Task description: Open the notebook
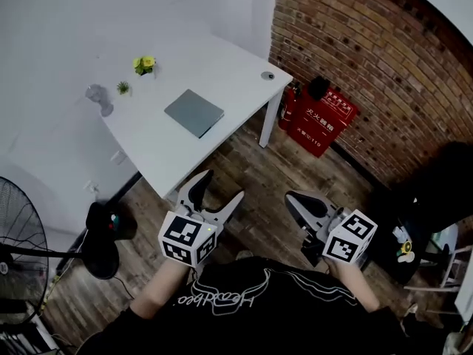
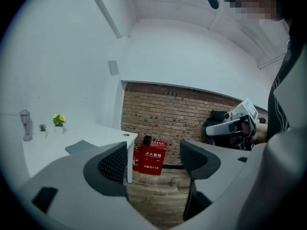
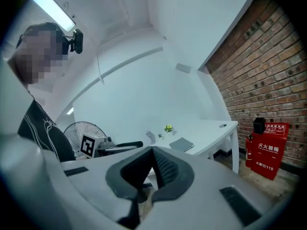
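Note:
A closed grey notebook [image 1: 194, 112] lies flat near the middle of the white table [image 1: 229, 69]; it also shows in the left gripper view [image 2: 79, 146] and the right gripper view [image 3: 181, 143]. Both grippers hover over the wooden floor, well short of the table. My left gripper [image 1: 219, 188] [image 2: 153, 159] is open, its jaws spread wide with only floor between them. My right gripper [image 1: 294, 202] [image 3: 152, 152] is shut, its pads meeting on nothing. Neither gripper touches the notebook.
Two small potted plants [image 1: 144, 65] and a pale bottle [image 1: 100, 98] stand at the table's far side, with a small round disc [image 1: 267, 75] at its right corner. A red fire-extinguisher box [image 1: 321, 117] leans on the brick wall [image 1: 355, 43]. A fan [image 1: 18, 228] stands at the left.

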Available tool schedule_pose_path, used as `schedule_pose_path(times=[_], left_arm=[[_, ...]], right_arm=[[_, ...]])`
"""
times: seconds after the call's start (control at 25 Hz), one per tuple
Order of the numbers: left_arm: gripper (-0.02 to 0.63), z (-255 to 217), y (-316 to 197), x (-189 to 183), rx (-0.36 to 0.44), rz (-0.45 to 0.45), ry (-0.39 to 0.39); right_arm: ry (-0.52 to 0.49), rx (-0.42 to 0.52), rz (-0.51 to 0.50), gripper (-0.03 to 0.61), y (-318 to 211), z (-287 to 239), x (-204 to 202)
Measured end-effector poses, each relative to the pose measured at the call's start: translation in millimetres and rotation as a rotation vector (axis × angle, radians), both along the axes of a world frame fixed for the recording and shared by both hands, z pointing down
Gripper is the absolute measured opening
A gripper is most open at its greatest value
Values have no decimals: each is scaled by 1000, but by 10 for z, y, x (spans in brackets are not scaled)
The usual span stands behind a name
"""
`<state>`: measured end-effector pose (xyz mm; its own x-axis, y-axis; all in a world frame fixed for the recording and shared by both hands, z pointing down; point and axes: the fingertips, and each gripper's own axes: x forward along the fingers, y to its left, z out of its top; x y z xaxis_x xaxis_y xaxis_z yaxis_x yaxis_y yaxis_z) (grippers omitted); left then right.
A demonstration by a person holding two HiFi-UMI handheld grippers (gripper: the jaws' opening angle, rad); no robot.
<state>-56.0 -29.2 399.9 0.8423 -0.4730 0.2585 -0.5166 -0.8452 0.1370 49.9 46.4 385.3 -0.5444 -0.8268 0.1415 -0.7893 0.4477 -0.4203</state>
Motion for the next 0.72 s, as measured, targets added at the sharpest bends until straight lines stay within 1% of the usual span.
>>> schedule_pose_path(times=[0.08,0.16,0.24,0.36,0.52,0.6,0.72], left_arm=[[345,54,-139,7,4,-2,-37],[345,108,-265,26,21,-3,-85],[345,147,-393,51,39,-7,-114],[345,172,-630,104,43,-32,-117],[345,225,-1027,157,38,-94,-120],[344,280,-1239,215,28,-124,-130],[344,358,-1569,363,14,-144,-142]], right_arm=[[-16,-8,-3,-2,-132,39,16],[-20,-8,-14,-2,-266,52,29],[-22,1,-29,0,-414,52,47],[-28,16,-59,-2,-686,43,95],[-27,32,-115,-1,-1133,37,159],[-30,30,-145,-2,-1359,59,227],[-37,18,-182,-2,-1745,107,381]])
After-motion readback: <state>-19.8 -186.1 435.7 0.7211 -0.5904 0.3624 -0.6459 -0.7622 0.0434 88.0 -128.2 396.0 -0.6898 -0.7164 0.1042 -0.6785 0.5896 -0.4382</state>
